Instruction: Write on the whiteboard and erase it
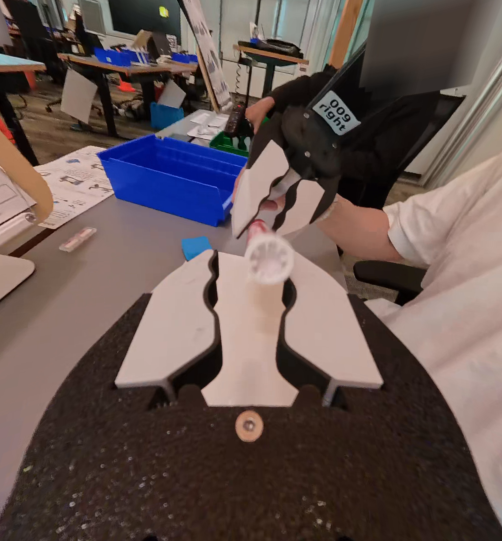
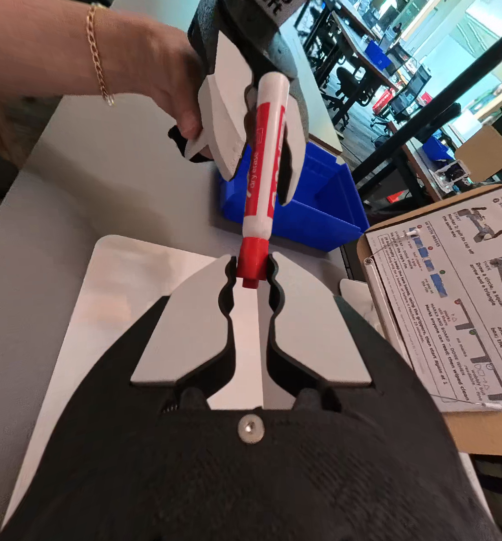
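A white and red marker (image 2: 263, 152) is held in the air between both grippers. My left gripper (image 1: 252, 263) is shut on its white barrel, whose rear end (image 1: 269, 260) faces the left wrist camera. It also shows in the right wrist view (image 2: 257, 187). My right gripper (image 2: 252, 260) is shut on the red cap (image 2: 251, 260), which sits against the barrel. It also shows in the left wrist view (image 1: 258, 231). The whiteboard (image 2: 112, 278) lies flat on the grey table below the marker, with no marks visible. A blue eraser (image 1: 195, 247) lies on the table beyond my left fingers.
A blue bin (image 1: 170, 181) stands on the table behind the marker; it also shows in the right wrist view (image 2: 302, 210). An instruction sheet (image 2: 449, 292) on cardboard stands right of the board. A small clear case (image 1: 77, 238) lies at the left. A person's arm (image 1: 361, 228) reaches in from the right.
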